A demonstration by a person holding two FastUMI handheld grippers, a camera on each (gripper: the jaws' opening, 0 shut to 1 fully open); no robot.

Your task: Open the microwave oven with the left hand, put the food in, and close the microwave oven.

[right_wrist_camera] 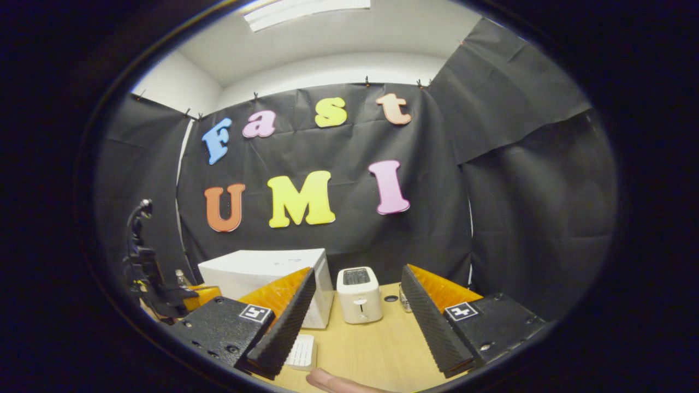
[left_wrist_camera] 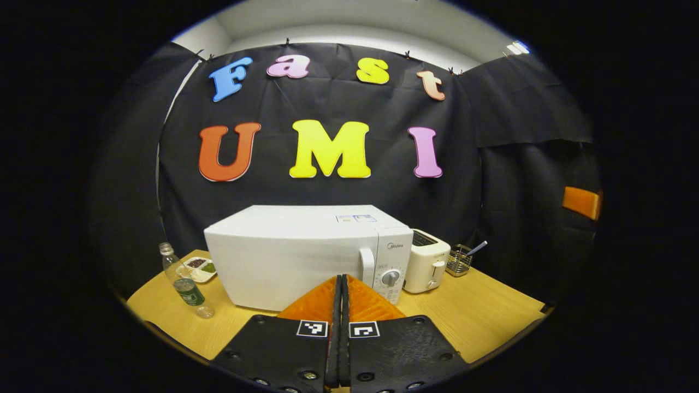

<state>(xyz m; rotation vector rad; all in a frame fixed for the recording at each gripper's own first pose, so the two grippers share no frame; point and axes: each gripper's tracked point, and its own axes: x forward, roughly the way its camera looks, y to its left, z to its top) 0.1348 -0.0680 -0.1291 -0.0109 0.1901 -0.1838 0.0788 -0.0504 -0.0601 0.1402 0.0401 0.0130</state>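
The white microwave (left_wrist_camera: 295, 256) stands shut on the wooden table (left_wrist_camera: 480, 316), its door handle (left_wrist_camera: 367, 266) and dial (left_wrist_camera: 390, 277) at its right end. My left gripper (left_wrist_camera: 341, 284) is shut and empty, a short way in front of the microwave, pointing just left of the handle. A white divided dish with dark and green food (left_wrist_camera: 200, 268) lies to the left of the microwave. My right gripper (right_wrist_camera: 358, 273) is open with nothing between its fingers, held over the table (right_wrist_camera: 377, 349) and facing the toaster (right_wrist_camera: 357, 295). The microwave (right_wrist_camera: 256, 273) shows left of it.
A clear bottle (left_wrist_camera: 188, 285) stands front left of the microwave. A white toaster (left_wrist_camera: 431, 265) and a wire utensil rack (left_wrist_camera: 461, 259) stand to its right. A small white ribbed object (right_wrist_camera: 303, 351) lies under my right gripper's left finger; a fingertip (right_wrist_camera: 333, 382) shows below.
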